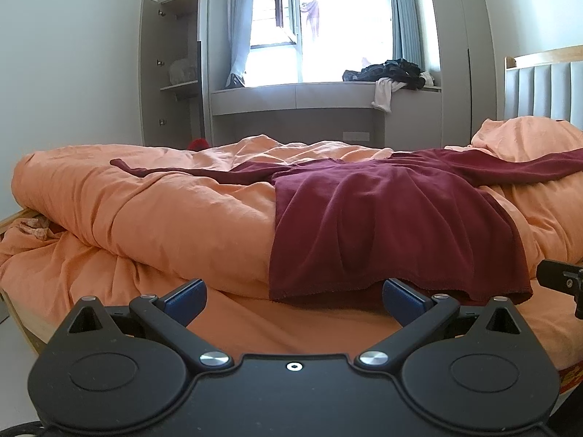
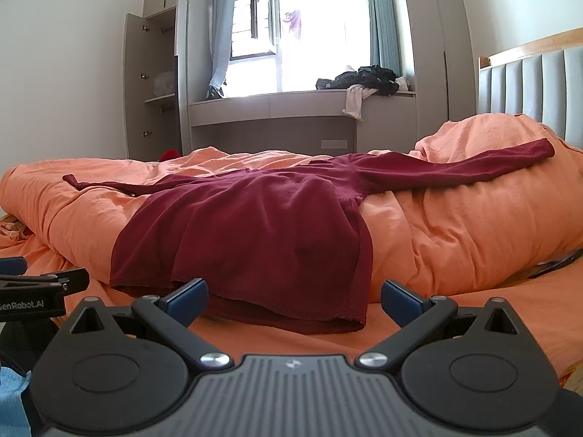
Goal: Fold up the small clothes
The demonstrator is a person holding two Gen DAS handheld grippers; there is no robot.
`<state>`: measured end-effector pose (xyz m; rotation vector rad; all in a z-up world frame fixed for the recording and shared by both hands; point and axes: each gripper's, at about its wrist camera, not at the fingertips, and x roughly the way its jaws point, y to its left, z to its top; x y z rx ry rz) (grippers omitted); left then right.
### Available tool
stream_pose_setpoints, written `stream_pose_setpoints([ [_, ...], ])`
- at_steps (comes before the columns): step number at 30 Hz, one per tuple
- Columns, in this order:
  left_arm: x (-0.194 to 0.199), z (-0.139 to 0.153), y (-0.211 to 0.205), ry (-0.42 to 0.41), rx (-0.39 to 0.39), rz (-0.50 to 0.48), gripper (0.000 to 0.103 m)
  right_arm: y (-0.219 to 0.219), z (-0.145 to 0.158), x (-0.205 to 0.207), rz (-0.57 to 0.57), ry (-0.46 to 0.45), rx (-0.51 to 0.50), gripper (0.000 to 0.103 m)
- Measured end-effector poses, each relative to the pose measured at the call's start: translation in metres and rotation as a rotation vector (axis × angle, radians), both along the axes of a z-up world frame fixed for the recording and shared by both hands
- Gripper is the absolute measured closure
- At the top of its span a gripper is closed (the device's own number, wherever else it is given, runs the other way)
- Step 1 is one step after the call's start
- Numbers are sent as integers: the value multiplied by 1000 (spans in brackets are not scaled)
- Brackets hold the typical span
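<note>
walls: plain white | window (image 1: 328,29): bright daylight, blue curtains (image 1: 402,18) | wardrobe (image 1: 171,69): door open, left of window | window bench (image 1: 291,100): grey | headboard (image 2: 528,83): padded, right

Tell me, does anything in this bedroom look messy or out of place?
Yes. The orange duvet is bunched in a lumpy roll, so the red shirt drapes unevenly over it. A heap of dark clothes sits on the window ledge, one pale piece hanging off. The wardrobe door stands open.
</note>
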<state>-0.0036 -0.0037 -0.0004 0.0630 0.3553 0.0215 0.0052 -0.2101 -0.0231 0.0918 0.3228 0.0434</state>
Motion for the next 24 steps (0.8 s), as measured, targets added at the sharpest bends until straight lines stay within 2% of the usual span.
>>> stream_pose_setpoints([
  [24, 2, 3, 3, 19, -28, 9, 0, -1, -1, 1, -4, 4, 8, 0],
])
